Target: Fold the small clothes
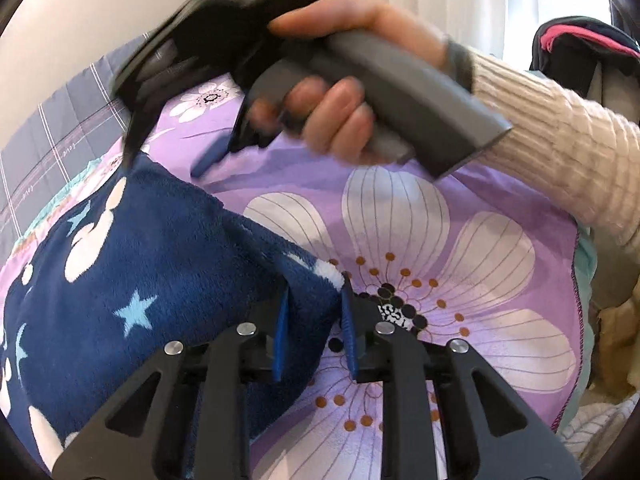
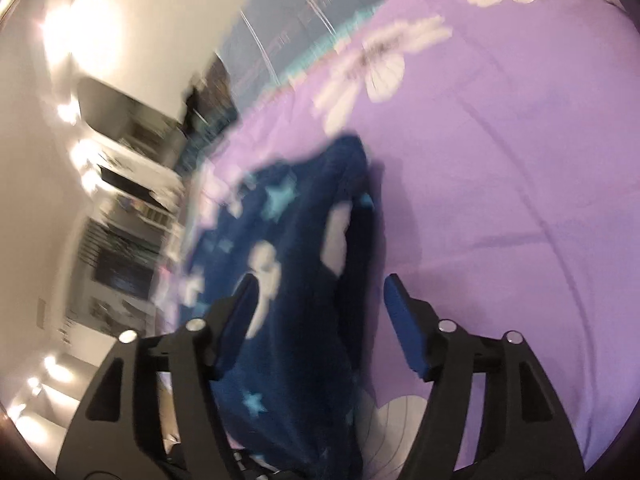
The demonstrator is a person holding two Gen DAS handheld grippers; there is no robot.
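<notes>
A navy fleece garment [image 1: 140, 260] with white blobs and pale blue stars lies on a purple flowered bedsheet [image 1: 400, 220]. My left gripper [image 1: 314, 292] has its blue pads closed on the garment's near right corner, where a white fleece edge shows. A hand holds my right gripper [image 1: 168, 152] above the garment's far edge, blurred. In the right wrist view the right gripper [image 2: 320, 284] stands wide open. The garment [image 2: 288, 240] lies below and between its fingers, and neither pad presses on it. The bedsheet [image 2: 500, 160] fills the right side of that view.
A cream ribbed sleeve [image 1: 540, 140] reaches in from the right. A grey checked quilt [image 1: 52, 132] lies beyond the sheet, by the wall. A dark bag with pink trim [image 1: 580, 44] stands at the upper right. Blurred shelves and furniture [image 2: 120, 120] are off the bed's edge.
</notes>
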